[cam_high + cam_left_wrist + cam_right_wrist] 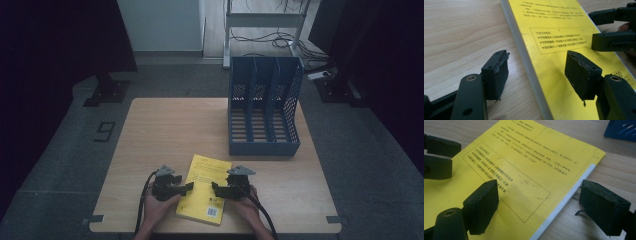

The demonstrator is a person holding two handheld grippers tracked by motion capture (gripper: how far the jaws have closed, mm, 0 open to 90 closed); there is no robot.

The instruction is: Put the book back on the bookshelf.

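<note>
The table [165,130] is a light wooden surface. A blue file rack [264,107] with three upright compartments stands on its far right part, well apart from the grippers.

A yellow book [205,192] lies flat near the table's near edge, back cover up, with black print and a barcode at its near end.

The left gripper [186,188] sits at the book's left edge. Its jaws are spread apart: in the left gripper view [536,72] one jaw is over bare wood and the other over the cover, with the page edge between them.

The right gripper [216,188] sits at the book's right edge. Its jaws are likewise spread [539,205], straddling the white spine edge. Neither gripper clamps the book.
</note>
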